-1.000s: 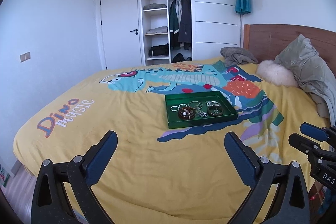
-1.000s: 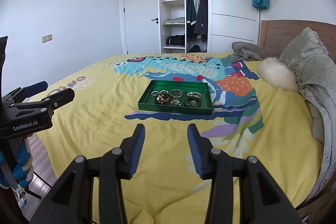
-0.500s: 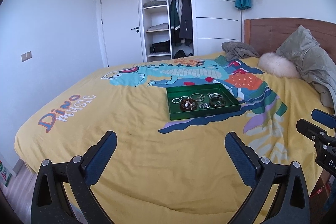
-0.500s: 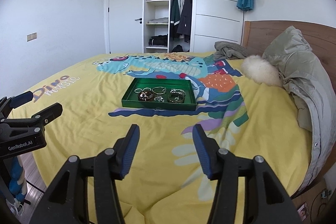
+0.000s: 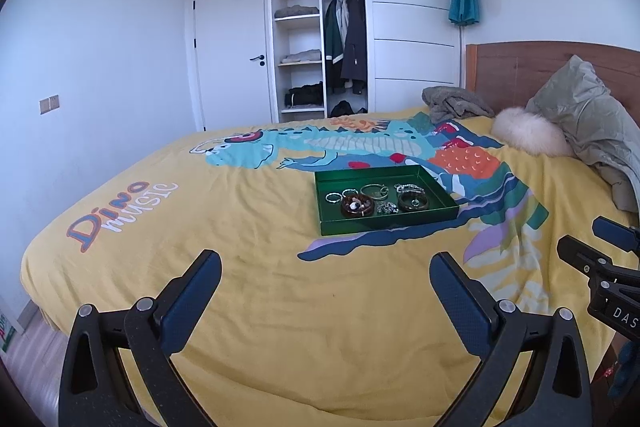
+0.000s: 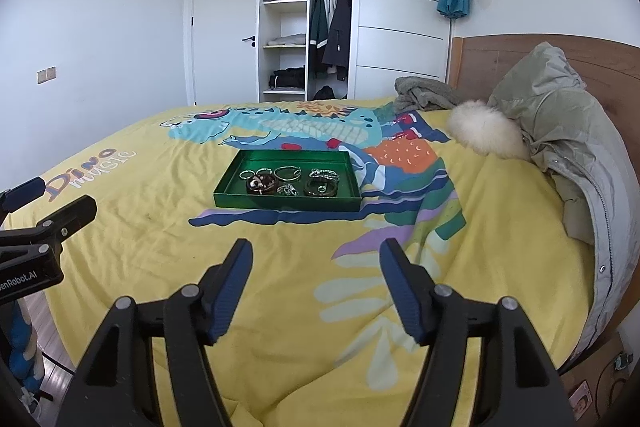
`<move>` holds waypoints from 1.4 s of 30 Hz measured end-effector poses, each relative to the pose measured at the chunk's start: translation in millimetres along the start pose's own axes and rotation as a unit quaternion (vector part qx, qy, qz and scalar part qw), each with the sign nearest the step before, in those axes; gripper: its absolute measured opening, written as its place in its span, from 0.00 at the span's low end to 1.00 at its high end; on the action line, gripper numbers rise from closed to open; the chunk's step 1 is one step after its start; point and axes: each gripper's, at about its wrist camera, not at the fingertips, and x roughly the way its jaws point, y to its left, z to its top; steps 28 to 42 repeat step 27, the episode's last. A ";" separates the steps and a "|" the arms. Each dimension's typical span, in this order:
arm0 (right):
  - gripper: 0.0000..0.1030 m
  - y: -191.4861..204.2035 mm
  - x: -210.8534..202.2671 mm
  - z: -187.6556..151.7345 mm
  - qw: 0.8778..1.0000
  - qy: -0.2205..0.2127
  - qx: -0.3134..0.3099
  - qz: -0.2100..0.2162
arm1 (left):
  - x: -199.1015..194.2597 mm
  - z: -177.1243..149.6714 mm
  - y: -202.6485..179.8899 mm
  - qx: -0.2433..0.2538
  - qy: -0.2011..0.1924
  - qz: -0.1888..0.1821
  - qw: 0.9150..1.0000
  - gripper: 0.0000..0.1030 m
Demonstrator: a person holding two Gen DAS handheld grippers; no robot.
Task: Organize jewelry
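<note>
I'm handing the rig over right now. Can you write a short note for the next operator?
Left claw: open, empty, above the yellow bedspread.
Right claw: open, empty; its jaws have just been opening, nothing between them.
Green tray sits mid-bed ahead of both claws, with rings, bangles and chains loose inside.
Done: nothing visibly sorted yet.
Left: reach the tray and organize the jewelry.

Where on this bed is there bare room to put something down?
The yellow bedspread lies bare between the green tray and the near edge, and leftward to the Dino lettering. Inside the tray, the strip nearest the wardrobe is free; bracelets and rings crowd the rest. By the headboard, a coat and fluffy cushion take the space.
</note>
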 end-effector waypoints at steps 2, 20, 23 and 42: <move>0.63 -1.5 4.0 -2.1 1.000 0.002 0.002 -0.003 | 4.2 -0.4 0.3 -0.001 0.003 -0.002 1.000 0.99; 0.64 -16.1 24.2 -8.7 1.000 0.004 0.022 -0.015 | 27.8 -5.3 3.2 -0.011 0.026 0.001 1.000 0.99; 0.64 -17.4 25.7 -9.7 1.000 0.006 0.023 -0.015 | 29.3 -5.6 5.2 -0.013 0.027 0.005 1.000 0.99; 0.64 -18.9 26.8 -11.1 1.000 0.006 0.025 -0.016 | 30.0 -6.3 8.7 -0.019 0.029 0.006 0.999 0.99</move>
